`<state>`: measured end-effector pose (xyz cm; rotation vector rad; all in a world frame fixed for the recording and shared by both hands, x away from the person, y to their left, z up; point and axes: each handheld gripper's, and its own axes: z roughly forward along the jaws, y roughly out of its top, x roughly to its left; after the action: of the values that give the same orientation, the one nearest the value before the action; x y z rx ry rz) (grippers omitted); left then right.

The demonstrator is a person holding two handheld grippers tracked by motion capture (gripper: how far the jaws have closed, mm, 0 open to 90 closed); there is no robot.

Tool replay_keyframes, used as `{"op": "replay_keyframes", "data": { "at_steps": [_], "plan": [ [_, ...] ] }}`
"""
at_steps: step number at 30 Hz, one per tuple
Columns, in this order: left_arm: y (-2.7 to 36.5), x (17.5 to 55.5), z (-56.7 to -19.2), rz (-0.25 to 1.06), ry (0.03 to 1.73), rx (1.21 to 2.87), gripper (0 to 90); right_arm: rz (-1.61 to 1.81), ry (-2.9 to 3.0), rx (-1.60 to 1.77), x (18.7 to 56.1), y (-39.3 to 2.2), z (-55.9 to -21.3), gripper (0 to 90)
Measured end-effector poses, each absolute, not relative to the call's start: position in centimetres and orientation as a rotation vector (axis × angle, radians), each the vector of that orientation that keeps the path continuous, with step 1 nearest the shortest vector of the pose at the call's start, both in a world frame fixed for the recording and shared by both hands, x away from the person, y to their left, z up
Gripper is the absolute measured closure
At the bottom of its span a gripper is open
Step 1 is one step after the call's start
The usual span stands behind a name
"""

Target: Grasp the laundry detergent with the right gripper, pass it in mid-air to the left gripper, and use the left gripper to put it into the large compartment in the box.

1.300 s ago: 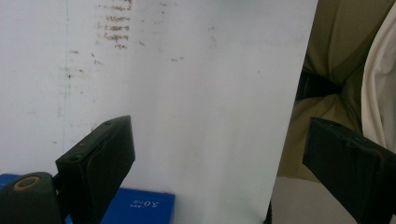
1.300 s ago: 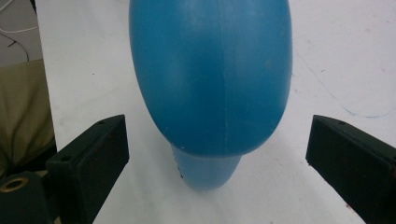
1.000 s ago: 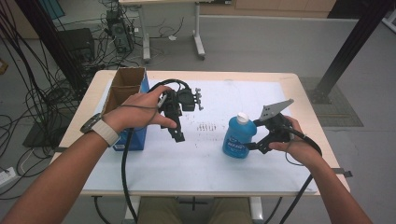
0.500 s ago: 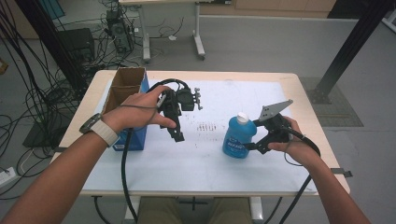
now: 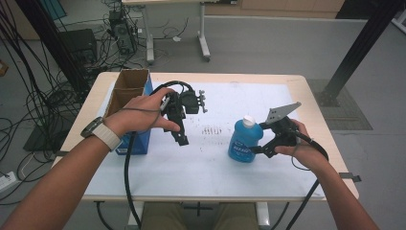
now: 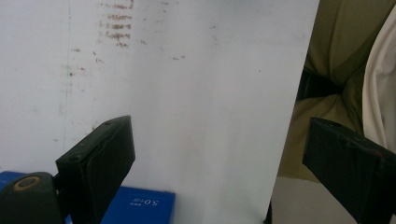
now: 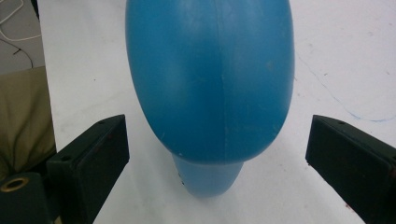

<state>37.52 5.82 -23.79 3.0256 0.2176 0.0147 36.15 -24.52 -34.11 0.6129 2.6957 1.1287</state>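
Even, soft indoor light falls from above, with no hard glare. The high view is sharp at its centre and slightly bowed at the edges. Ahead of the right gripper (image 7: 217,163), the bottle (image 7: 210,79) looks soft and close, casting a faint shadow beneath it.

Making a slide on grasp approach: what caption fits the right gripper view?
Right gripper, jaws open, faces the upright blue bottle on the white table sheet.
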Motion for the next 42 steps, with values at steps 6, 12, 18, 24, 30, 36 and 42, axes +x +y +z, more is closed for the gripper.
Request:
{"op": "replay_keyframes", "data": {
  "at_steps": [6, 12, 18, 24, 30, 36, 42],
  "plan": [
    [5.79, 37.53, -23.80, 0.014, 0.215, 3.028, 9.6, 1.135, 2.693, 0.613, 36.12, -24.55, -34.13, 5.7],
    [5.76, 37.49, -23.81, 0.014, 0.217, 3.028, 9.6, 1.134, 2.694, 0.614, 36.10, -24.57, -34.10, 5.7],
    [5.77, 37.52, -23.79, 0.014, 0.217, 3.028, 9.6, 1.139, 2.691, 0.615, 36.12, -24.54, -34.14, 5.7],
    [5.77, 37.53, -23.81, 0.014, 0.217, 3.029, 9.6, 1.140, 2.693, 0.616, 36.16, -24.57, -34.19, 5.7],
    [5.76, 37.54, -23.82, 0.016, 0.217, 3.027, 9.6, 1.142, 2.692, 0.617, 36.16, -24.60, -34.20, 5.7],
    [5.77, 37.54, -23.80, 0.016, 0.218, 3.028, 9.6, 1.144, 2.691, 0.617, 36.15, -24.57, -34.21, 5.7],
    [5.75, 37.53, -23.81, 0.017, 0.217, 3.028, 9.6, 1.144, 2.689, 0.618, 36.15, -24.59, -34.19, 5.7]
  ]
}}
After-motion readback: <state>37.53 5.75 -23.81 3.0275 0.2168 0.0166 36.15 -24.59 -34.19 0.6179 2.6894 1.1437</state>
